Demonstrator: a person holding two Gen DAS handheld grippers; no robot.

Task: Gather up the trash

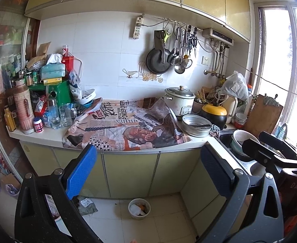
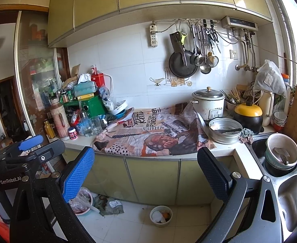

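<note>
Currently both tools, left (image 1: 148, 168) and right (image 2: 145, 168), spread wide, empty; newspaper-covered counter (image 2: 148, 139) ahead, trash bin (image 2: 161, 216) on floor.

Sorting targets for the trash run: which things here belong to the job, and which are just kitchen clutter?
Belongs to the job:
- small bin on the floor, scraps inside
- crumpled wrappers on the floor by the cabinets
- left gripper and right gripper, both open and empty

Just lying about:
- rice cooker
- metal pot
- newspaper on the counter
- hanging pan
</note>
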